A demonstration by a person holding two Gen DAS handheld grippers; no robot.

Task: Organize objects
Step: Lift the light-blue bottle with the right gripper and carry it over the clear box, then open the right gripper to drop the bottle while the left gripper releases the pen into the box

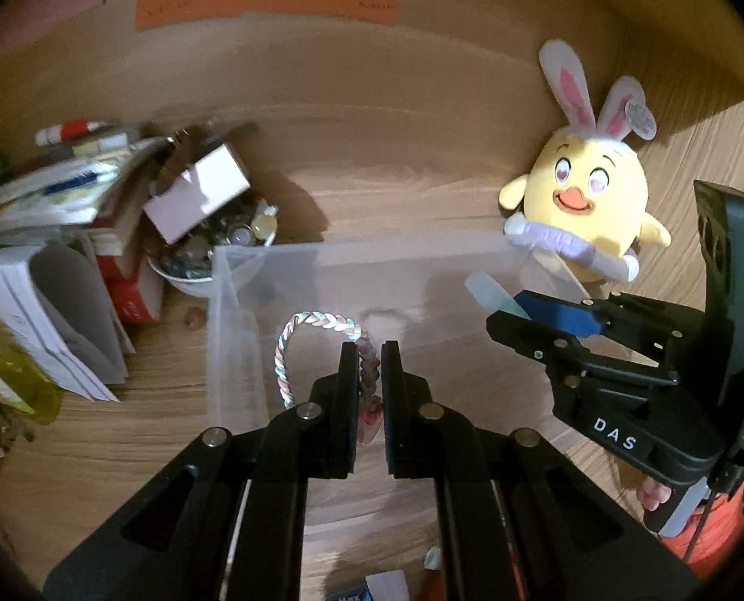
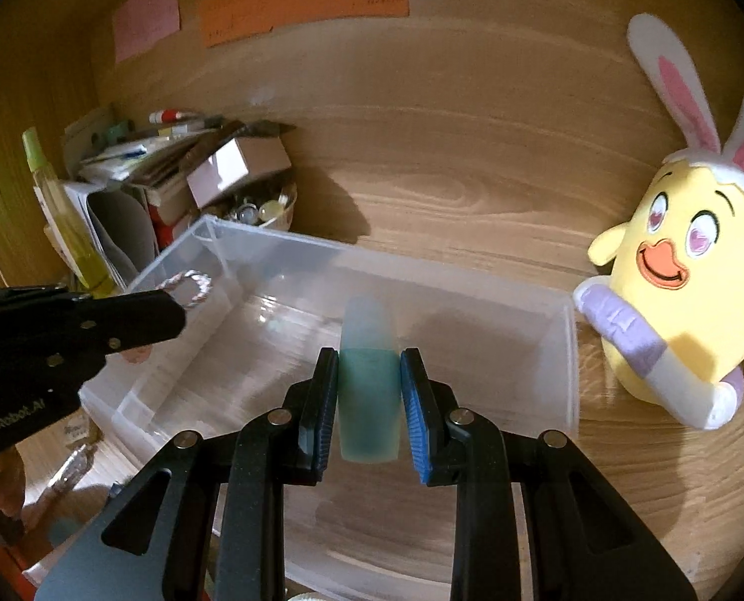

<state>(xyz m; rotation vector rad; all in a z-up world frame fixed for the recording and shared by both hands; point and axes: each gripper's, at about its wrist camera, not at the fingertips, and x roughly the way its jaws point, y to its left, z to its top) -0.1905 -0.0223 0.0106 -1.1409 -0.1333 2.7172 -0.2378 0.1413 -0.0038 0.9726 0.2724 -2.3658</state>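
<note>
A clear plastic bin (image 2: 567, 365) stands on the wooden desk; it also shows in the left wrist view (image 1: 231, 310). My left gripper (image 1: 369, 355) is shut on a braided pastel cord loop (image 1: 316, 323) and holds it over the bin's left part; the loop also shows in the right wrist view (image 2: 191, 288). My right gripper (image 2: 369, 365) is shut on a small teal bottle (image 2: 369, 390) with a frosted cap, above the bin's middle. The right gripper shows in the left wrist view (image 1: 502, 308) at the bin's right end.
A yellow chick plush with bunny ears (image 2: 682, 275) sits right of the bin, touching its corner. A bowl of small trinkets (image 1: 231, 240), a small box (image 1: 196, 190) and stacked books and papers (image 1: 61, 230) crowd the left. A yellow-green spray bottle (image 2: 66, 220) stands there.
</note>
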